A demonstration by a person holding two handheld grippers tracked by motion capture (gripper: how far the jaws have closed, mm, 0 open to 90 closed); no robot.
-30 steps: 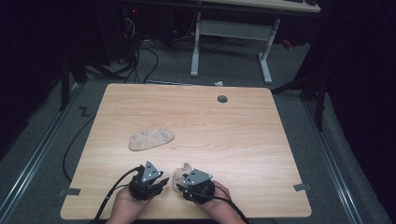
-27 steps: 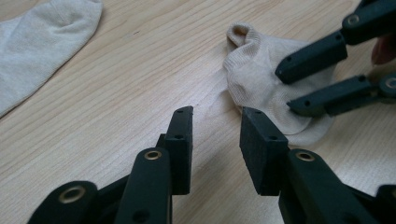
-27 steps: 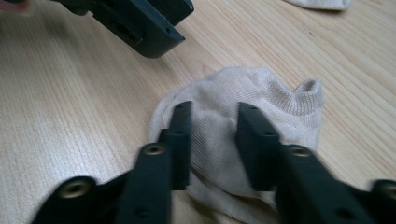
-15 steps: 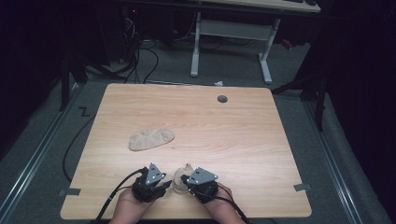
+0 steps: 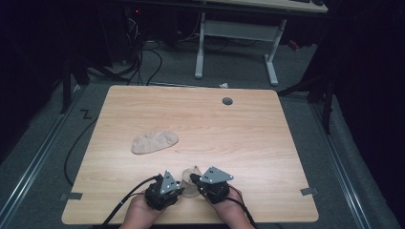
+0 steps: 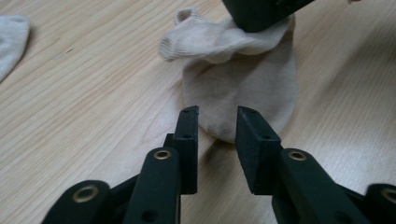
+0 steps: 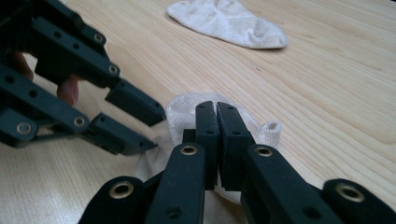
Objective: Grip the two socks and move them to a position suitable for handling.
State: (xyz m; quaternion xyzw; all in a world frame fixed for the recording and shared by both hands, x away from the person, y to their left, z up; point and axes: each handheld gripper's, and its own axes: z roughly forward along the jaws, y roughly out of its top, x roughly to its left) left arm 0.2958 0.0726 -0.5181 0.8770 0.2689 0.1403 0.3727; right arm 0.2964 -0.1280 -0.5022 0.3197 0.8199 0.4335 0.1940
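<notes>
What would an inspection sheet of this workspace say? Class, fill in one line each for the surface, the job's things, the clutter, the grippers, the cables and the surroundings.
Surface: wooden table, with a round grommet hole near the far edge.
Job's things: near sock by the front edge between the grippers; far sock lying flat, apart, left of centre.
Clutter: nothing seen.
Grippers: left gripper open, its jaws at the near sock's closed end; right gripper shut on the near sock's bunched end.
Cables: black cable trailing from the left gripper off the front edge.
Surroundings: dark room, grey floor, white desk frame behind, floor cables.
</notes>
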